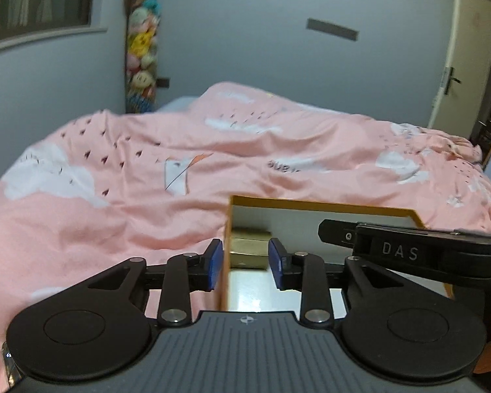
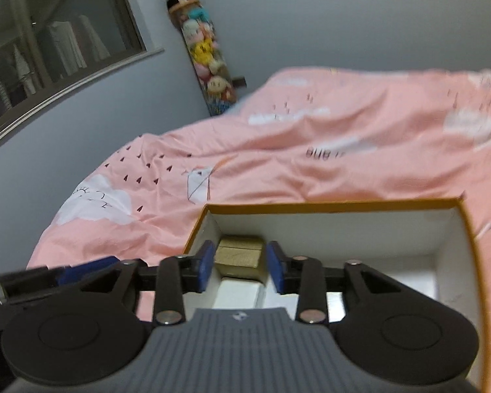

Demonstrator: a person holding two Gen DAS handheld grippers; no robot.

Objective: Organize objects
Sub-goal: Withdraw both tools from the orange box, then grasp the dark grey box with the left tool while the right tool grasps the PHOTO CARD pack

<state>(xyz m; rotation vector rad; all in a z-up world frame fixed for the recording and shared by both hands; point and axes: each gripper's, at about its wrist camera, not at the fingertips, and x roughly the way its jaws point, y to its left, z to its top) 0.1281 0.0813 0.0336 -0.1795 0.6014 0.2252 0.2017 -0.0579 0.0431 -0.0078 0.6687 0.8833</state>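
Note:
An open orange box (image 1: 320, 205) with white inner walls sits on the pink bed; it also shows in the right wrist view (image 2: 337, 205). A small gold box (image 2: 239, 256) lies in its left corner, seen too in the left wrist view (image 1: 248, 249), beside a white block (image 2: 237, 293). My left gripper (image 1: 245, 263) is open and straddles the orange box's left wall. My right gripper (image 2: 237, 265) is open inside the orange box, its fingers on either side of the gold box, not clamped. The right gripper's body (image 1: 409, 252) reaches in from the right in the left wrist view.
The pink quilt (image 1: 147, 170) with cloud prints covers the bed all around the box. A tall tube of plush toys (image 1: 142, 49) stands in the wall corner. A window (image 2: 49, 49) is at the left, and an open door (image 1: 455, 82) at the right.

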